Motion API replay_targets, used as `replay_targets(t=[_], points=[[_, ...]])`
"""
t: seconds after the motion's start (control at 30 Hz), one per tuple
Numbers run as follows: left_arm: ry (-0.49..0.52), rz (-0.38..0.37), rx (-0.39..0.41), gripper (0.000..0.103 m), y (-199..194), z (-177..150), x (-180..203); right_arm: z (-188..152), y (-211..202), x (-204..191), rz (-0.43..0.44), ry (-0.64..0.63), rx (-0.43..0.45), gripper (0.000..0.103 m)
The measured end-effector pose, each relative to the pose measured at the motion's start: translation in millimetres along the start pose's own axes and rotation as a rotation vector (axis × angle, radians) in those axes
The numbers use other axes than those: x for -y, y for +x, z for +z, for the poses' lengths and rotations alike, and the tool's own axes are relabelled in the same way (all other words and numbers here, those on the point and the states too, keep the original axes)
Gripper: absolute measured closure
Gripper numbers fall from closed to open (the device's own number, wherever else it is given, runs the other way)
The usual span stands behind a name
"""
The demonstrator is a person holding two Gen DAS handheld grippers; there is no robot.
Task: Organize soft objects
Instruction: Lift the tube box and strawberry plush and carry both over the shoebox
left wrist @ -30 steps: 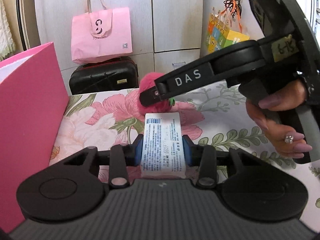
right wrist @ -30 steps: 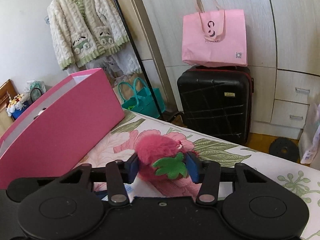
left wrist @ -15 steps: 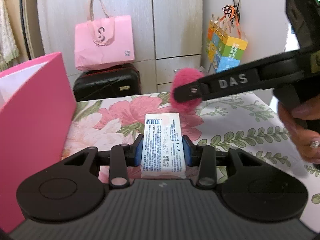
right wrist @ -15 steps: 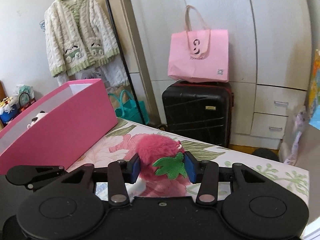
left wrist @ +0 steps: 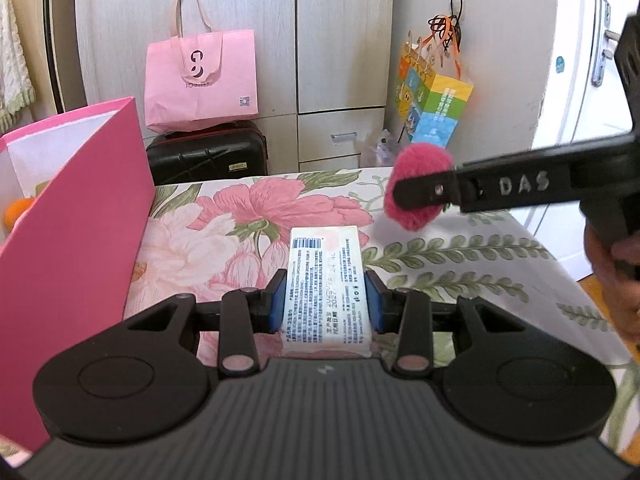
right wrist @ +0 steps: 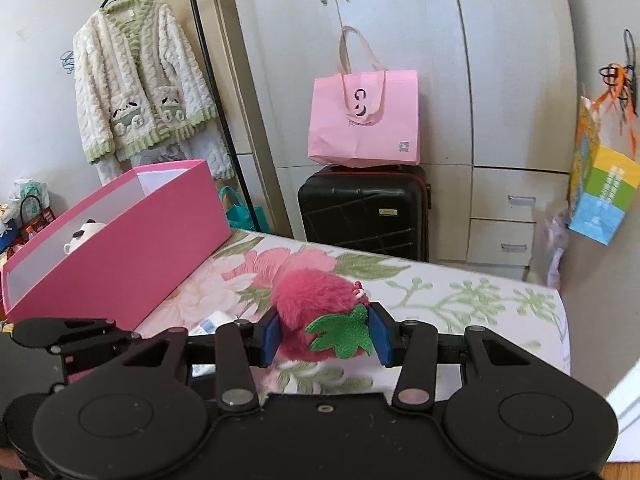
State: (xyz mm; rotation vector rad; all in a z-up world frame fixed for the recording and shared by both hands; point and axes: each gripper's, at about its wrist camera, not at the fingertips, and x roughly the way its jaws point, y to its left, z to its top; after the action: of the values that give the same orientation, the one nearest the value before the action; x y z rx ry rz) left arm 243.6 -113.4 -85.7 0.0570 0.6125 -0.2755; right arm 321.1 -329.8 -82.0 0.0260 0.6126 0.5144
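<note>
My left gripper point(left wrist: 325, 304) is shut on a white tissue pack point(left wrist: 324, 284) with a barcode and printed text, held above the floral bedspread point(left wrist: 248, 208). My right gripper point(right wrist: 325, 334) is shut on a fuzzy pink strawberry plush point(right wrist: 316, 292) with a green felt leaf. In the left wrist view the same plush point(left wrist: 420, 188) hangs in the air at the right, pinched by the black right gripper, with a hand point(left wrist: 612, 280) behind it. An open pink box point(right wrist: 120, 240) stands on the bed at the left; a panda plush point(right wrist: 86, 232) lies inside it.
Beyond the bed's far edge stands a black suitcase point(right wrist: 364, 212) with a pink tote bag point(right wrist: 364, 120) on top, before grey wardrobe doors point(right wrist: 400, 40). A colourful paper bag point(right wrist: 600, 184) hangs at the right. A fluffy cardigan point(right wrist: 140, 92) hangs on a rack at the left.
Both grippers have risen and pulled back from the bedspread with their loads. In the left wrist view the right gripper and strawberry plush moved rightward and away from the tissue pack.
</note>
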Motion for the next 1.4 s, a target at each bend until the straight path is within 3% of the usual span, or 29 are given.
replay_targets(t=[0.6, 0.73, 1.0, 1.23, 1.4], points=[[-0.034, -0.049, 0.039, 0.065, -75, -23, -22, -52, -41, -46, -0.023, 0.049, -0.013, 0.052], [-0.047, -0.031, 0.026, 0.065, -90, -35, -33, -61, -48, -60, -0.040, 0.043, -0.040, 0.052], [-0.061, -0.090, -0.018, 0.065, -118, -61, -52, -81, -72, -93, -0.034, 0.008, -0.064, 0.051], [-0.090, -0.175, -0.045, 0.065, -148, -75, -74, -86, -87, -121, 0.017, -0.009, -0.082, 0.051], [-0.086, -0.182, -0.068, 0.065, -168, -82, -94, -82, -93, -147, 0.149, -0.032, -0.124, 0.051]])
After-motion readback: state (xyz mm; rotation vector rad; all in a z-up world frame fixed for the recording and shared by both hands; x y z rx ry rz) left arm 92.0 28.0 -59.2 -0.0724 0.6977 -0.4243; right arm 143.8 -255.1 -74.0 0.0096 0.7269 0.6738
